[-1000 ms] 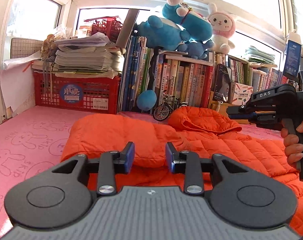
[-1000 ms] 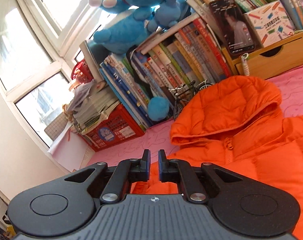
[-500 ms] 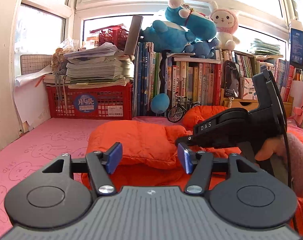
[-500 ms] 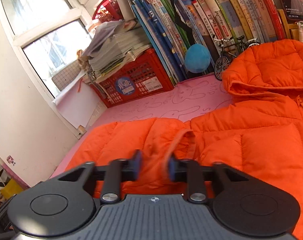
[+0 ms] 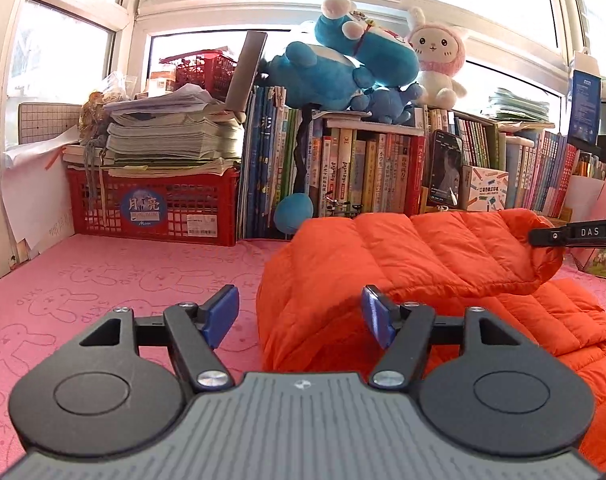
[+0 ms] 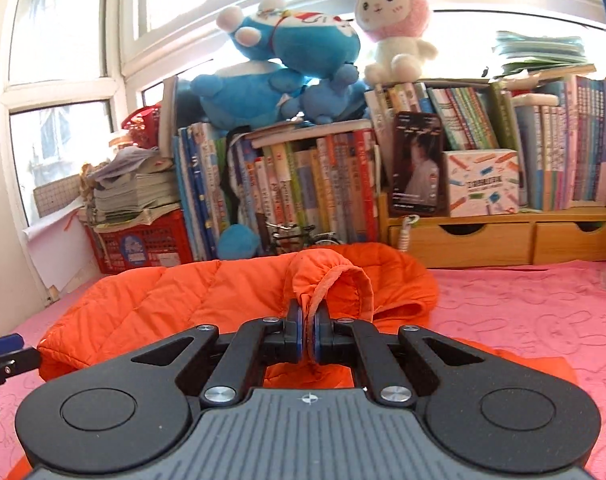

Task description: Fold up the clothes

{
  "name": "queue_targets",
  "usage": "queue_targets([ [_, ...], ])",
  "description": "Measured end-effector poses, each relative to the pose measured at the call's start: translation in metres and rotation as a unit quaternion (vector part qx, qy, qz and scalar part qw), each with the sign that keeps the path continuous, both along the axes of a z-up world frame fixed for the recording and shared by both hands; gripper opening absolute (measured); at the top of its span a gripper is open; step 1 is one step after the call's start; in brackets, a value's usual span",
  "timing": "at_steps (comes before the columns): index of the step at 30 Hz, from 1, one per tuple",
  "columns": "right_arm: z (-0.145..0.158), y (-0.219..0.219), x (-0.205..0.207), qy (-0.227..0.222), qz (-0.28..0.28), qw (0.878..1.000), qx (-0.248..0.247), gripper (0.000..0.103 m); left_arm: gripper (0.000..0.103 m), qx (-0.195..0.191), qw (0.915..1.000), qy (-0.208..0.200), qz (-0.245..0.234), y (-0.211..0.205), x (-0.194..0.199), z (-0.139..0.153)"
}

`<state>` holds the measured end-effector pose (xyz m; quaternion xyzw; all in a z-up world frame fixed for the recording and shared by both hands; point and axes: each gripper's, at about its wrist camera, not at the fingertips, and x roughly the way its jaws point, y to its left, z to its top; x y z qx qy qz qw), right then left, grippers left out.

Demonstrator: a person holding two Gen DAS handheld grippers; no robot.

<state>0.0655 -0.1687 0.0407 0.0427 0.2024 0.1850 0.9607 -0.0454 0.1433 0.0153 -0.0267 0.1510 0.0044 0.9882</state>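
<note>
Right now your right gripper point(image 6: 308, 334) has its fingers clamped tight on the cuff of the sleeve point(image 6: 329, 280) of the orange puffer jacket point(image 5: 403, 264), and that sleeve is lifted and drawn across the jacket's body. The jacket itself lies spread on the pink bunny-print surface point(image 5: 123, 280), in front of the row of books point(image 5: 363, 172) and the red crate point(image 5: 155, 208).

Your left gripper point(image 5: 299, 314) grips nothing: its fingers are opening, and the jacket's raised fold sits between the blue pads without either pad pressing on it.

What could go wrong: the pinch on the cuff looks thin, only an edge of slick fabric, so a quick pull could slip it free and let the sleeve flop back. With your left fingers letting go, nothing pins the body, so dragging the sleeve may haul the whole jacket sideways instead of creasing it. Puffy quilting also tends to spring open, so a fold released without pressing down will likely unroll. Watch your left fingertip too; it could snag the fold as it widens.
</note>
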Motion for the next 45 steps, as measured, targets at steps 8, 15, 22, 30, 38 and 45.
queue_targets([
  [8, -0.043, -0.049, -0.007, 0.03, -0.06, 0.994, -0.081, 0.012, 0.071, 0.024, 0.9989, 0.012, -0.04, -0.047, 0.03, -0.003],
  [15, -0.068, -0.002, -0.033, -0.058, -0.062, 0.956, -0.281, 0.025, 0.071, 0.07, 0.9973, 0.018, 0.009, -0.062, 0.06, -0.01],
  [22, -0.061, 0.041, -0.071, -0.23, -0.033, 0.876, -0.423, 0.093, 0.073, 0.183, 0.9817, -0.018, 0.051, -0.061, 0.066, -0.009],
  [30, -0.072, 0.136, -0.033, -0.333, 0.05, 0.827, -0.45, 0.098, 0.073, 0.225, 0.9732, 0.041, 0.021, -0.076, 0.109, -0.035],
  [38, -0.118, 0.148, 0.001, -0.279, 0.046, 0.831, -0.479, 0.085, 0.075, 0.23, 0.9681, 0.098, 0.022, -0.078, 0.13, -0.063],
  [45, -0.12, 0.102, 0.002, -0.233, -0.005, 0.836, -0.497, 0.084, 0.081, 0.224, 0.9671, 0.118, 0.027, -0.07, 0.135, -0.068],
])
